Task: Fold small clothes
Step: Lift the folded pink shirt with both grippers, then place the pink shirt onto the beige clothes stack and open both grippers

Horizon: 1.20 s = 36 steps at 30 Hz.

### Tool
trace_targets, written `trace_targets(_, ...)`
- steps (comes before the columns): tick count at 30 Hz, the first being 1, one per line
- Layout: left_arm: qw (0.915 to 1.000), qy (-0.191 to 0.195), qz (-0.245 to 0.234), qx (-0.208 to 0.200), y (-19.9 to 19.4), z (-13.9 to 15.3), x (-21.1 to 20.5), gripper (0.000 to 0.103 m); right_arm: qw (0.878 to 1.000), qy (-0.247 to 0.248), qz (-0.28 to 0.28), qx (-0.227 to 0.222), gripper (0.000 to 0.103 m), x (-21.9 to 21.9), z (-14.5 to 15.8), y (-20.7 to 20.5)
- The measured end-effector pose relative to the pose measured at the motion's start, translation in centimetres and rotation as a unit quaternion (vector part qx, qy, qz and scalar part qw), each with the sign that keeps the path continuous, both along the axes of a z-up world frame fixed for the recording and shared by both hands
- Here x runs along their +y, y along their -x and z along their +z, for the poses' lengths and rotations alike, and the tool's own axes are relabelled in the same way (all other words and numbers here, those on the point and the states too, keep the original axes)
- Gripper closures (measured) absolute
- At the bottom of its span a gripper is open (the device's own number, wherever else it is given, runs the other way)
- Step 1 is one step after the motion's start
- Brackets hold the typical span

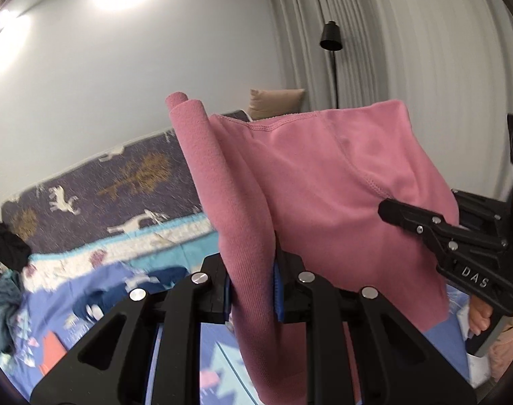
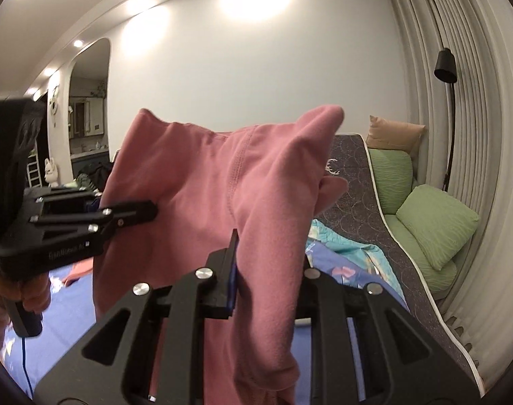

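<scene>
- Pink garment (image 1: 324, 182) up in the air over the bed (image 1: 87, 182), stretched between both grippers, well above the blue blanket (image 1: 97, 303).
- Left gripper (image 1: 251, 290): fingers closed tight on a rolled, ribbed edge of the cloth.
- Right gripper (image 2: 266, 280): fingers closed on the other bunched edge.
- Step in hand, as a guess: lifting and spreading the cloth flat before folding.
- To do it well: keep both pinches firm, pull gently apart until the wrinkles go, keep both sides level, then lower onto the bed near its middle.
- Soft, fuzzy, stretchy knit with stitched seams; floppy, saggy between the grips, easy to bunch or slip.
- Bed cover dark with white deer and gold trees; green pillows (image 2: 435, 229) by the curtain-side edge.
</scene>
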<state>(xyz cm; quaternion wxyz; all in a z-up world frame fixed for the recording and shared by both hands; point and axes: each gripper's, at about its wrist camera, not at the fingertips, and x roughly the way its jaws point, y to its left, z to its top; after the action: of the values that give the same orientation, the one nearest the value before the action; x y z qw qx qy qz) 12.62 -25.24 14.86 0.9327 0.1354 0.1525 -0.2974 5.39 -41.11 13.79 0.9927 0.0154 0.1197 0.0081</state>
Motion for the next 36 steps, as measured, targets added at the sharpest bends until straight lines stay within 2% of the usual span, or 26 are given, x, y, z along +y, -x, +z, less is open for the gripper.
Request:
trace_targets(2,0.9999,-0.003,0.014,-0.005,-1.8,0.5,-1.0,0.084,1.000,0.000,-0.005,0.001,0.084,-0.7,0.8,-2.3)
trace_targets(8,0.9989,-0.006,0.045,0.014,-8.0,0.2,-3.5,0.084,0.999,-0.002,-0.019,0.026,0.084,-2.3,1.1,-9.6)
trace_targets(12,0.9976,-0.019,0.062,0.025,-13.4,-2.1,-5.5,0.084,0.998,0.001,-0.027,0.051,0.084,-3.4,-0.2,-14.9)
trace_targets(14,0.9961,-0.020,0.078,0.036,-16.1,-3.8,-6.0,0.083,0.997,-0.006,-0.025,0.068,0.084,-3.8,-1.8,-18.3)
trace_targets(15,0.9937,-0.023,0.100,0.046,-18.4,-5.6,-6.4,0.076,0.996,-0.013,-0.020,0.082,0.080,-4.3,-3.0,-20.6)
trace_targets(16,0.9913,-0.027,0.118,0.052,-19.6,-6.9,-6.4,0.061,0.995,-0.017,-0.023,0.096,0.063,-4.7,-4.4,-22.7)
trace_targets(17,0.9850,-0.044,0.149,0.076,-22.0,-10.0,-6.6,0.053,0.992,-0.013,-0.041,0.119,0.046,-4.9,-6.2,-24.6)
trace_targets(18,0.9817,-0.060,0.153,0.097,-23.2,-12.1,-6.7,0.050,0.987,-0.003,-0.072,0.145,0.030,-5.2,-8.1,-26.3)
trace_targets(19,0.9748,-0.101,0.153,0.127,-24.8,-15.8,-6.8,0.050,0.979,0.008,-0.097,0.178,0.035,-5.7,-10.6,-27.9)
trace_targets(20,0.9681,-0.143,0.154,0.137,-25.4,-18.6,-6.9,0.050,0.973,0.004,-0.098,0.211,0.041,-6.1,-13.2,-28.8)
trace_targets(21,0.9641,-0.172,0.151,0.135,-25.4,-20.4,-6.9,0.050,0.970,-0.006,-0.096,0.224,0.049,-6.4,-14.5,-28.8)
trace_targets(22,0.9651,-0.194,0.140,0.107,-24.7,-22.4,-6.6,0.050,0.966,-0.022,-0.089,0.240,0.051,-6.7,-16.5,-28.3)
trace_targets(24,0.9717,-0.190,0.126,0.063,-22.8,-23.0,-6.0,0.050,0.967,-0.030,-0.082,0.240,0.051,-6.7,-18.2,-26.5)
trace_targets(26,0.9750,-0.182,0.112,0.061,-21.2,-22.5,-5.6,0.050,0.967,-0.028,-0.090,0.236,0.047,-6.4,-18.8,-24.2)
trace_targets(27,0.9766,-0.176,0.106,0.062,-20.2,-22.0,-5.2,0.049,0.967,-0.026,-0.095,0.233,0.041,-6.1,-19.0,-23.2)
trace_targets(29,0.9813,-0.156,0.090,0.069,-17.9,-21.0,-4.3,0.040,0.970,-0.018,-0.102,0.221,0.040,-4.8,-18.1,-20.3)
trace_targets(33,0.9927,-0.085,0.064,0.057,-11.4,-18.0,-1.8,0.022,0.977,0.012,-0.108,0.181,0.027,-1.1,-14.9,-13.7)
trace_targets(36,0.9960,-0.051,0.052,0.051,-6.5,-16.3,0.5,0.012,0.983,0.026,-0.101,0.150,0.022,1.1,-12.4,-8.0)
